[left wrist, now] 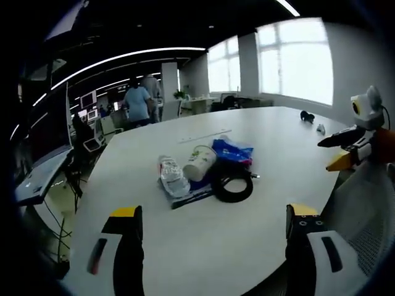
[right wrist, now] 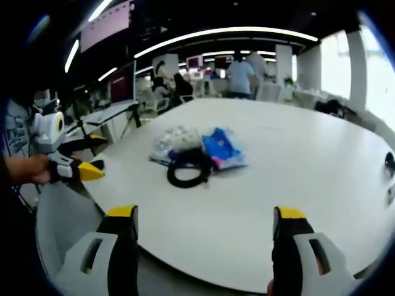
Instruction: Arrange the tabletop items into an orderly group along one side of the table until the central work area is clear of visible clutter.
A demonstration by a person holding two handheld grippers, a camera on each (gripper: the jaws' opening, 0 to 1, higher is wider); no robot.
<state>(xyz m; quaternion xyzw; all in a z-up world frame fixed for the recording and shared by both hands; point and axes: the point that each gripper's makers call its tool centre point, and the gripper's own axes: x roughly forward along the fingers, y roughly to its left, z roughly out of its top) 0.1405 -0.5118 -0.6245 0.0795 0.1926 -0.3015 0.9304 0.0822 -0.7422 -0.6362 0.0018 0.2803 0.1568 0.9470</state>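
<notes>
Left gripper (left wrist: 213, 231): jaws wide apart, holding nothing.
Right gripper (right wrist: 203, 231): jaws wide apart, holding nothing.
Table (left wrist: 203, 259): paper cup (left wrist: 199, 163), black cable coil (left wrist: 232, 185), blue bag (left wrist: 233, 150) clustered together.

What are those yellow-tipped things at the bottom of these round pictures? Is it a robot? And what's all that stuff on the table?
It isn't a robot. A person holds one grabbing tool in each hand, and a small camera rides on each tool, so each picture looks out along its own two jaws. In the left gripper view you see the left tool at the bottom, with the right tool coming in from the side. In the right gripper view the right tool is at the bottom. Both tools are open and hold nothing. On the white table lies a small pile: a paper cup on its side, a clear plastic bottle, a blue bag and a coiled black cable.
</notes>
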